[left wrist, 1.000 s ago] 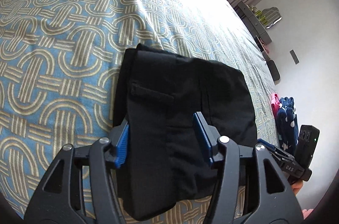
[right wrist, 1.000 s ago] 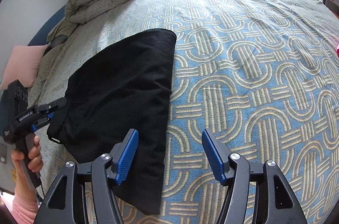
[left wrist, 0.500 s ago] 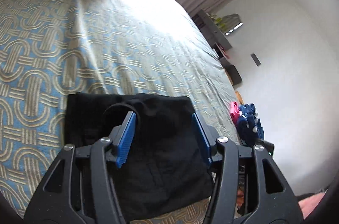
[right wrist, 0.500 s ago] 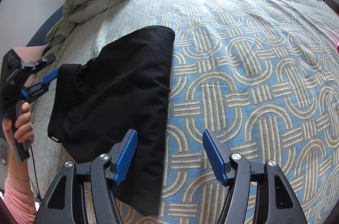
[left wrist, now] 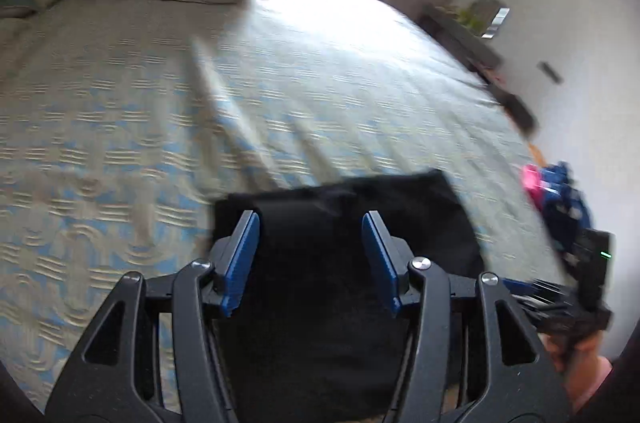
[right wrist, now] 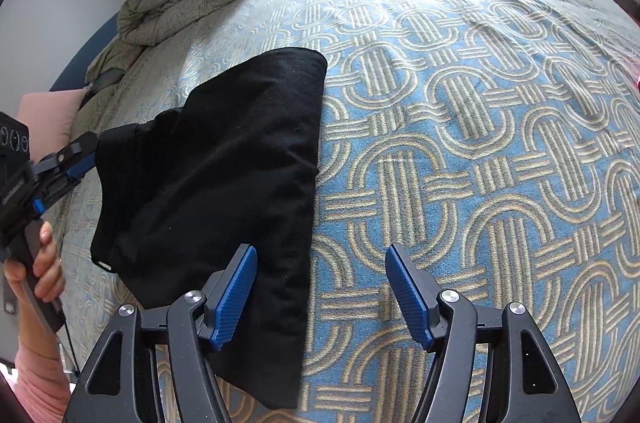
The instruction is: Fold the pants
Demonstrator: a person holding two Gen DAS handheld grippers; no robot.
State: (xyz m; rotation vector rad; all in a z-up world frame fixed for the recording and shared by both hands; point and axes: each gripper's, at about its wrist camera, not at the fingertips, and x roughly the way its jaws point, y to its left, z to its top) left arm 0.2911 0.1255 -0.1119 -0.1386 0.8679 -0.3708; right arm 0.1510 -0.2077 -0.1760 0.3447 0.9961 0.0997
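The black pants (right wrist: 224, 183) lie folded on the bed (right wrist: 480, 143), long axis running near to far. The left gripper (right wrist: 86, 153), fingers apart, holds their left edge lifted; the right gripper (right wrist: 320, 287), fingers apart and just opening, hovers empty over their right edge.

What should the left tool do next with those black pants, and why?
Probably carry the raised side across onto the flat part. The left tool seems to pinch the black pants at one side, lifted off the bed, while the rest lies flat; laying it over would make the next fold.
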